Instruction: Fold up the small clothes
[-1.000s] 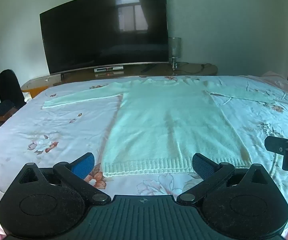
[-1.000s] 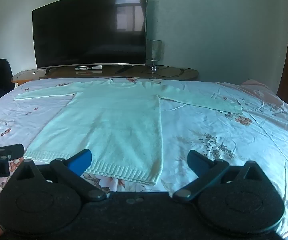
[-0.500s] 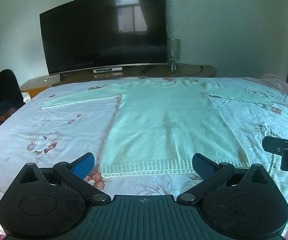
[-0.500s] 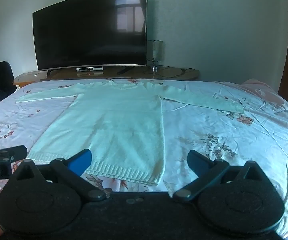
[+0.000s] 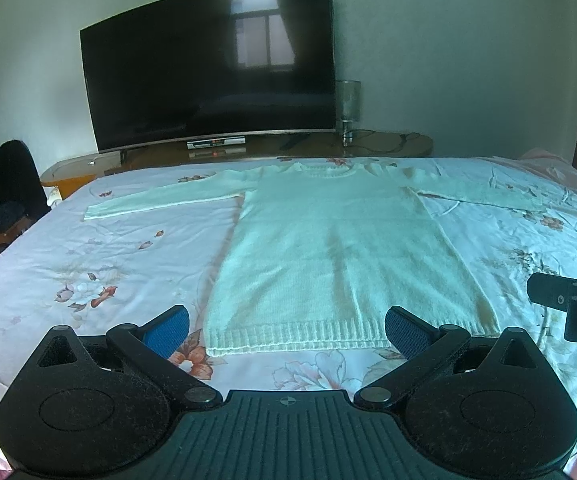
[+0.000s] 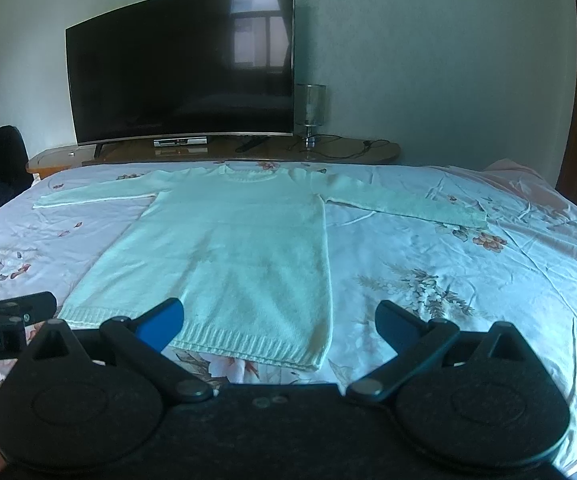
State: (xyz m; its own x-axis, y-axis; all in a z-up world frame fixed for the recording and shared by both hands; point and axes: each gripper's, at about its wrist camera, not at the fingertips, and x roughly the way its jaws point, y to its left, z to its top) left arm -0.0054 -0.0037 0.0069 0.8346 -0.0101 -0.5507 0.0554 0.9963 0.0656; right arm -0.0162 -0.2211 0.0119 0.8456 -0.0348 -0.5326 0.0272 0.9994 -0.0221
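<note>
Bedroom, floral bed (image 5: pixel 88 264): pale sweater (image 5: pixel 340 256) lies flat, sleeves out, hem nearest. Left gripper (image 5: pixel 287 325) and right gripper (image 6: pixel 279 317), jaws apart and empty, sit slightly lower and closer to the hem than a second ago. No fold started yet.

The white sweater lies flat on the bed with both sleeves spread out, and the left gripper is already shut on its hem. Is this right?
Not quite. The left gripper is open and holds nothing, as the left wrist view shows. The white sweater does lie flat on the bed, sleeves spread.
</note>
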